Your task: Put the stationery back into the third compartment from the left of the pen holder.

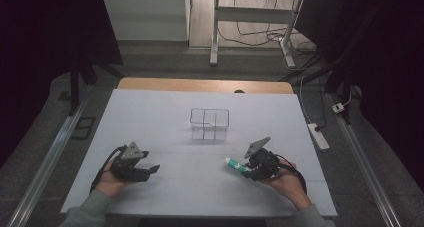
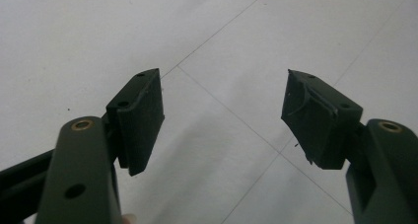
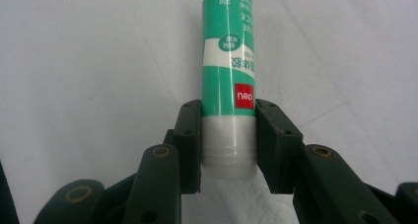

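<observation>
Right gripper [image 3: 228, 145] at lower right, clamped on green-and-white cylindrical plastic glue stick [image 3: 229, 81]. Left gripper [image 2: 222, 120] at lower left, jaws apart over white table [image 1: 165, 112].

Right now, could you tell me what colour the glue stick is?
Green and white glue stick, clearest in the right gripper view.

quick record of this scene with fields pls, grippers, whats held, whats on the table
surface: white table
right gripper: jaws closed on the white end of a green-and-white glue stick
glue stick pose: lying low over the table, free end pointing toward the left gripper's side
left gripper: open, nothing between the jaws, low over the table
container: clear divided box, beyond both grippers, looks empty
</observation>
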Motion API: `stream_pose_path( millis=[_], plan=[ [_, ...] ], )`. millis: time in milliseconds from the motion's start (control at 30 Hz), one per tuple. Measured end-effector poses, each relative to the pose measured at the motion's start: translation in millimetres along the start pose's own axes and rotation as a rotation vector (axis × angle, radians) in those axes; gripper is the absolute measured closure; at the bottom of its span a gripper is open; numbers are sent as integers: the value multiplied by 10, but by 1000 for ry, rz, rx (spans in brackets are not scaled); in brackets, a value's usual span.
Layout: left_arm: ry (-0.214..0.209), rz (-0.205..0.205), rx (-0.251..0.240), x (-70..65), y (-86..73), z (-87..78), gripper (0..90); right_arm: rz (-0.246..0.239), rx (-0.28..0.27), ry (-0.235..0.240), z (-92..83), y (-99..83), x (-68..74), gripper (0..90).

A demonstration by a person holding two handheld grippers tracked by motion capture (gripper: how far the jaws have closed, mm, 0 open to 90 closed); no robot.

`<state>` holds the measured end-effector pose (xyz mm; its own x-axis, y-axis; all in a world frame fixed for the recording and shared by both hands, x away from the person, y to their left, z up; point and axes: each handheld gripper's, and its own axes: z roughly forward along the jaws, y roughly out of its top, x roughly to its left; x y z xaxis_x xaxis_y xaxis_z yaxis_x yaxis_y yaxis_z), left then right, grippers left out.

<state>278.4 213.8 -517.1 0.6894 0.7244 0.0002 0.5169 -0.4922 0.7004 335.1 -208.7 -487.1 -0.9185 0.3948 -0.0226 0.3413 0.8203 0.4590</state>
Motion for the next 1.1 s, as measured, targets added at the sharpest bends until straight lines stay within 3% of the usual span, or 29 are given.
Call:
stream_pose_path(
  millis=[767, 1100],
  plan=[
    [21, 55, -16, -76, 55, -16, 321, 15, -104, 38, -43, 84, 45, 654],
    [1, 91, -23, -152, 110, 4, 319, 25, -118, 64, 25, 178, 57, 654]
  ],
)
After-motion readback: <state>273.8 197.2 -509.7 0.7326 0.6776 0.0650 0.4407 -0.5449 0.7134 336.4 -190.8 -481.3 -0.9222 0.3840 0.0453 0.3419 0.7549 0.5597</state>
